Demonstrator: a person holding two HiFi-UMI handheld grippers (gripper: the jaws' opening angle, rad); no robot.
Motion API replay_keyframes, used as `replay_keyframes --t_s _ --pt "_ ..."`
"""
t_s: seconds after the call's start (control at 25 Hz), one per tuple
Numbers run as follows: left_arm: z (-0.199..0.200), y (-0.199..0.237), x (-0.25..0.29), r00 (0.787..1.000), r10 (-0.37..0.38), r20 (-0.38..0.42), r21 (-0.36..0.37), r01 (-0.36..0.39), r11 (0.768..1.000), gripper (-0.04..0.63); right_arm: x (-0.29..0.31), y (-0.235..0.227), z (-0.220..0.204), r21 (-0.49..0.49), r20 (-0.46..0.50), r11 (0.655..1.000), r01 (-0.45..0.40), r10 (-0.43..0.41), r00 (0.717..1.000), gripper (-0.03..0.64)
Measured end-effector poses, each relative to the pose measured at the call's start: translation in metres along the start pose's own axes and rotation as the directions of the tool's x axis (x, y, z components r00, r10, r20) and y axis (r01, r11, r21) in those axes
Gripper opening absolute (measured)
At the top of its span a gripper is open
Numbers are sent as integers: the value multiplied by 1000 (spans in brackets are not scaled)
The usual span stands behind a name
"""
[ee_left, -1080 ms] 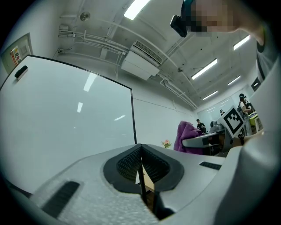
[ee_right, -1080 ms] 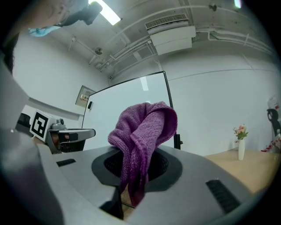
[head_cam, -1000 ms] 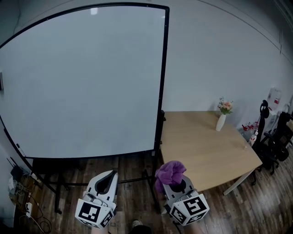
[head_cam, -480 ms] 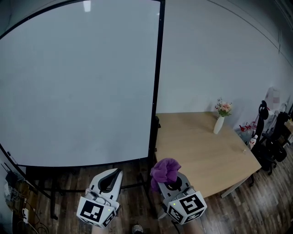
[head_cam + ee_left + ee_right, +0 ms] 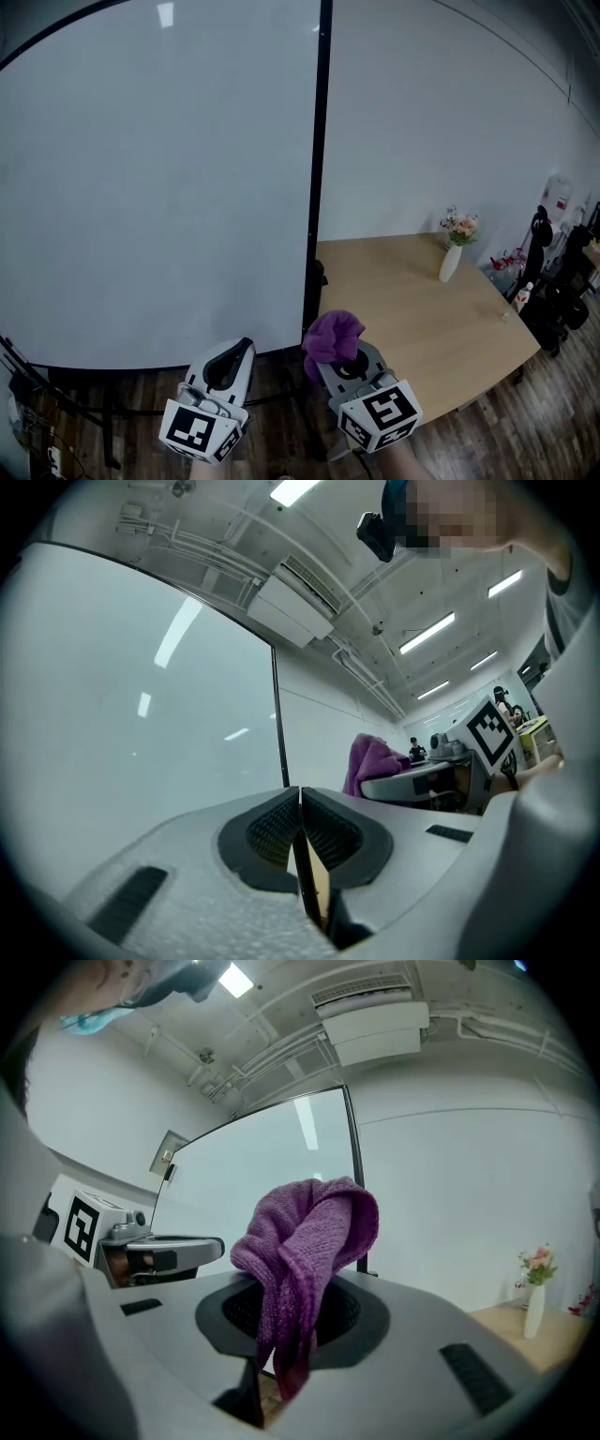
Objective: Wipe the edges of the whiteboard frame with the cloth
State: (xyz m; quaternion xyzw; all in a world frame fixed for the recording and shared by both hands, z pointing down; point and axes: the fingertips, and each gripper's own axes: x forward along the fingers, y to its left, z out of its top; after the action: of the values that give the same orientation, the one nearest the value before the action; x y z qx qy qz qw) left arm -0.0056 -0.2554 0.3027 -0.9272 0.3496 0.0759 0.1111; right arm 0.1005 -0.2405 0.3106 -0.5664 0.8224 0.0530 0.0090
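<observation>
Moved: both grippers sit a bit higher and closer to the whiteboard frame than before.
Right hand-held gripper: shut tight on the purple cloth.
Left hand-held gripper: jaws pressed together, holding nothing.
Cloth: by the low end of the frame's black right edge; touching or not, cannot tell.
Table: on the right, with a flower vase at its far side.
</observation>
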Motion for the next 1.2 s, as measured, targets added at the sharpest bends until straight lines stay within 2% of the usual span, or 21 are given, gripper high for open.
replay_keyframes --t_s 0.44,0.8,1.2 --pt "-1 29 42 999 -42 27 33 41 999 17 62 -35 48 -31 57 999 37 -36 998 83" --pt "0 38 59 999 16 33 32 -18 999 17 89 -73 88 -48 93 996 70 -65 994 81" --pt "1 39 76 994 98 38 33 -100 994 17 118 -103 143 -80 136 997 23 -12 991 81"
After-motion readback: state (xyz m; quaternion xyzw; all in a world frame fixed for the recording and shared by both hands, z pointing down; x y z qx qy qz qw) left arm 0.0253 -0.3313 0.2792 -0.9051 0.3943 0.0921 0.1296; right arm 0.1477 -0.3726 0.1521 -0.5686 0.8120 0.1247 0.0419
